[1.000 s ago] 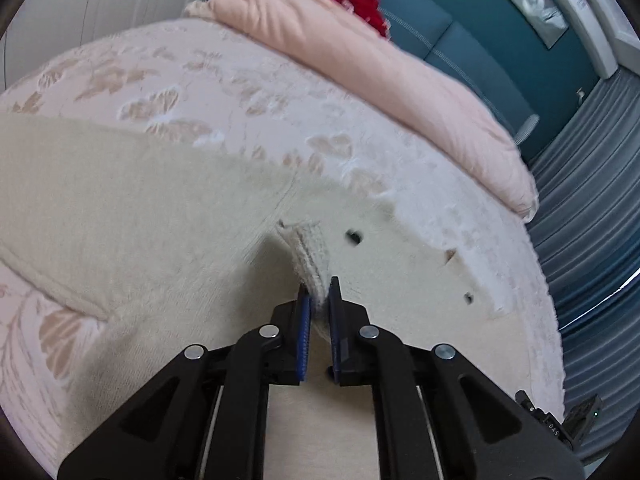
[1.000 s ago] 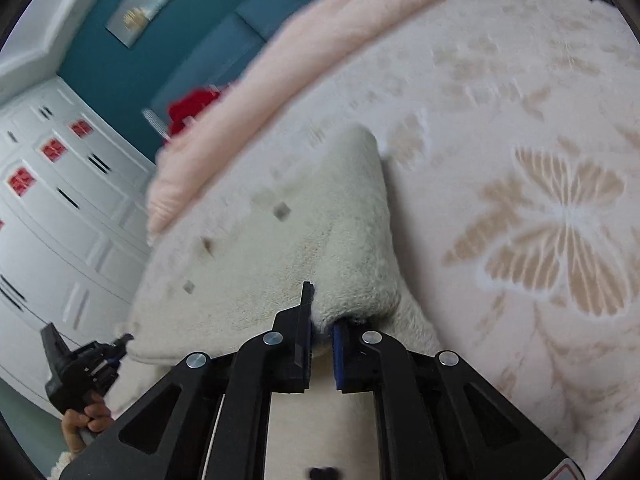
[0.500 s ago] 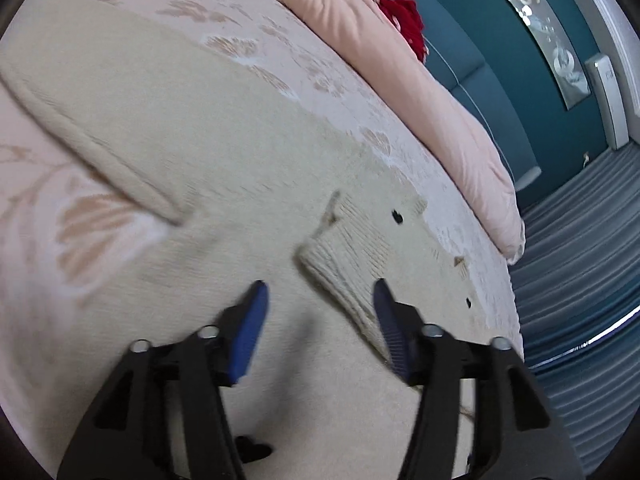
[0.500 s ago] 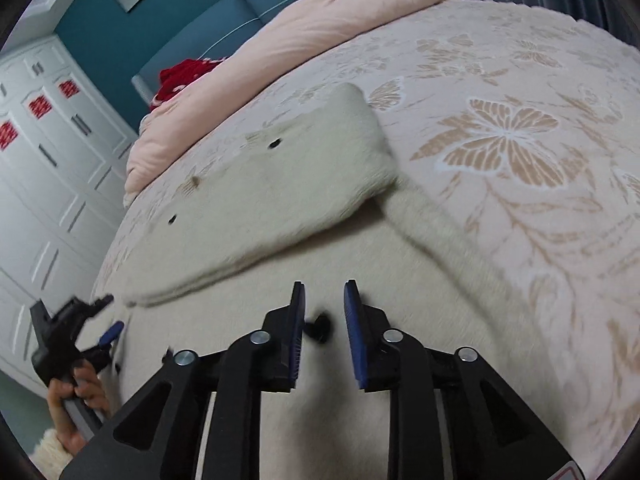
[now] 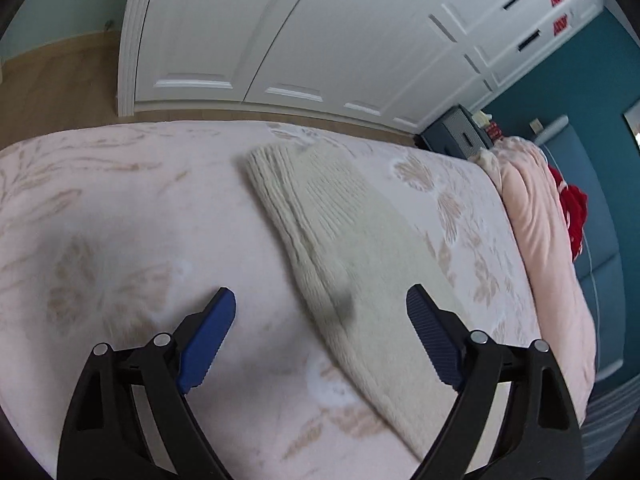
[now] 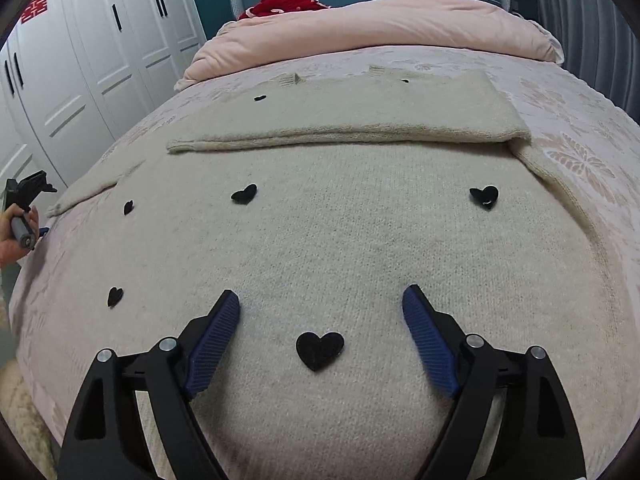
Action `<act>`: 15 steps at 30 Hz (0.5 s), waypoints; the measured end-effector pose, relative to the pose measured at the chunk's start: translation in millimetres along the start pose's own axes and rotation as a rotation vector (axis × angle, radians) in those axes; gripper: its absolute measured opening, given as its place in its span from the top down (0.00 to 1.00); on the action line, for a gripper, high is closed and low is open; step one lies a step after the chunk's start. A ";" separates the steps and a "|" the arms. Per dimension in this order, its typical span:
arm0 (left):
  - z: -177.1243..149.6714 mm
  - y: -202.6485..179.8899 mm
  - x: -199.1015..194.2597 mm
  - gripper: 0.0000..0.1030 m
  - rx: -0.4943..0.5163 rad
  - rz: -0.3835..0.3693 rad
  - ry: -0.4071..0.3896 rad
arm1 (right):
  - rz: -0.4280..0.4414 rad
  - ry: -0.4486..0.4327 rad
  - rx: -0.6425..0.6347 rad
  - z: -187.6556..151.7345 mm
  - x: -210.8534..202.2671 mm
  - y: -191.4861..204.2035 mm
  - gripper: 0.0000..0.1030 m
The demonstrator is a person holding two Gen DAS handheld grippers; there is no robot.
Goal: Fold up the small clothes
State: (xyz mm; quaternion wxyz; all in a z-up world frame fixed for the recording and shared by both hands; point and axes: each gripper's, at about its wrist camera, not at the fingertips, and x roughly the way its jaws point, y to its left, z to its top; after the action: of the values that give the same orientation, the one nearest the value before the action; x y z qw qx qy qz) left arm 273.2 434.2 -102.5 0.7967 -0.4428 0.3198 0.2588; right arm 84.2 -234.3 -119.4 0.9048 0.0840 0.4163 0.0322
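A cream knit sweater point(image 6: 360, 240) with black heart patches lies flat on the bed. Its far part is folded over toward me, the fold edge point(image 6: 340, 136) running across the body. My right gripper point(image 6: 321, 304) is open and empty, just above the sweater's near part, a black heart point(image 6: 320, 349) between its fingers. In the left wrist view a sweater sleeve point(image 5: 340, 240) with a ribbed cuff lies stretched out on the bedspread. My left gripper point(image 5: 321, 306) is open and empty above the sleeve's near part. It also shows at the right wrist view's left edge point(image 6: 24, 200).
The bed has a pink floral bedspread point(image 5: 120, 240). A pink duvet point(image 6: 380, 20) and a red item point(image 6: 288, 2) lie at the headboard end. White wardrobe doors point(image 5: 300, 40) stand beyond the bed's side. A dark nightstand point(image 5: 460, 136) is by the teal wall.
Both grippers let go of the sweater edge they held and opened wide. The folded part now lies flat. The left gripper swung left toward the outstretched sleeve; the right one pulled back.
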 end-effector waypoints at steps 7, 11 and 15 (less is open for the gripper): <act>11.6 -37.1 6.4 0.90 0.107 -0.048 0.070 | -0.036 0.005 -0.030 -1.1 2.5 7.5 0.17; -13.9 -98.9 -34.6 0.91 0.253 -0.190 0.060 | -0.030 0.003 -0.025 -0.7 2.0 6.4 0.17; -84.3 -181.7 -98.8 0.91 0.452 -0.412 0.113 | -0.016 -0.002 -0.016 -1.0 1.0 4.7 0.17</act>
State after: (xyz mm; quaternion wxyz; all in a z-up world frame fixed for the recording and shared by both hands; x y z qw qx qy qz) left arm 310.7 261.9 34.5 0.8915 -0.3237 0.3167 -0.0108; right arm 84.1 -229.5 -120.0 0.9061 0.0736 0.4156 0.0284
